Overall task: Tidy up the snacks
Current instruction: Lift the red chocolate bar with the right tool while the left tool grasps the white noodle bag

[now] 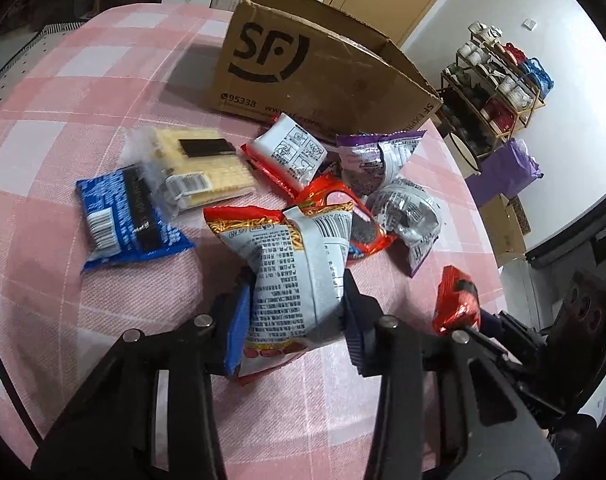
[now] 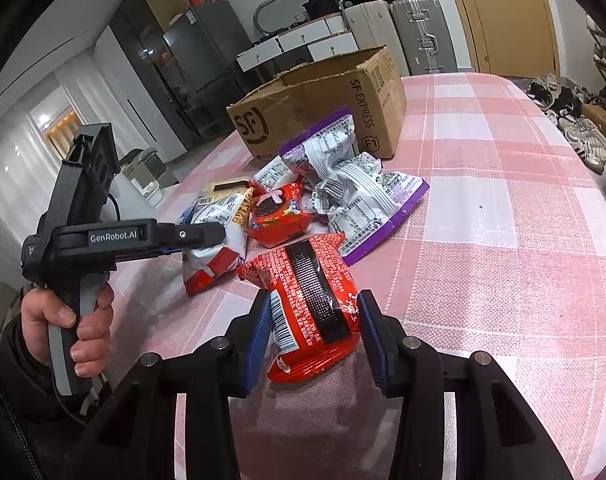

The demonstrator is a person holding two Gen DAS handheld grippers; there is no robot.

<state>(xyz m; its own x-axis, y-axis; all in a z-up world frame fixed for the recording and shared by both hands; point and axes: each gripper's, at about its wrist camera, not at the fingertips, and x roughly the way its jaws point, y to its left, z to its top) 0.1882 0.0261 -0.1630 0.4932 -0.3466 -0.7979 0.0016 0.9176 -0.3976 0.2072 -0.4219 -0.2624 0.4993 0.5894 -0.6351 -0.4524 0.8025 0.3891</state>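
Note:
My left gripper (image 1: 297, 280) is shut on a puffy red-and-white noodle snack bag (image 1: 295, 264), pinched at its sides just above the pink checked tablecloth (image 1: 103, 80). In the right wrist view my right gripper (image 2: 313, 300) is shut on a red packet with a black strip (image 2: 315, 304), and the left gripper (image 2: 219, 240) sits to its left with the bag (image 2: 215, 260). A loose pile lies ahead: a blue packet (image 1: 131, 216), a clear cracker pack (image 1: 203, 164), two purple packets (image 1: 373, 156) and a red cookie packet (image 1: 343, 208). Behind stands an open SF cardboard box (image 1: 311, 60).
A person's hand (image 2: 83, 320) grips the left gripper's handle. The tablecloth stretches bare to the right of the pile (image 2: 503, 200). Beyond the table edge are a shoe rack (image 1: 495, 80), suitcases (image 2: 403, 36) and a dark cabinet (image 2: 191, 64).

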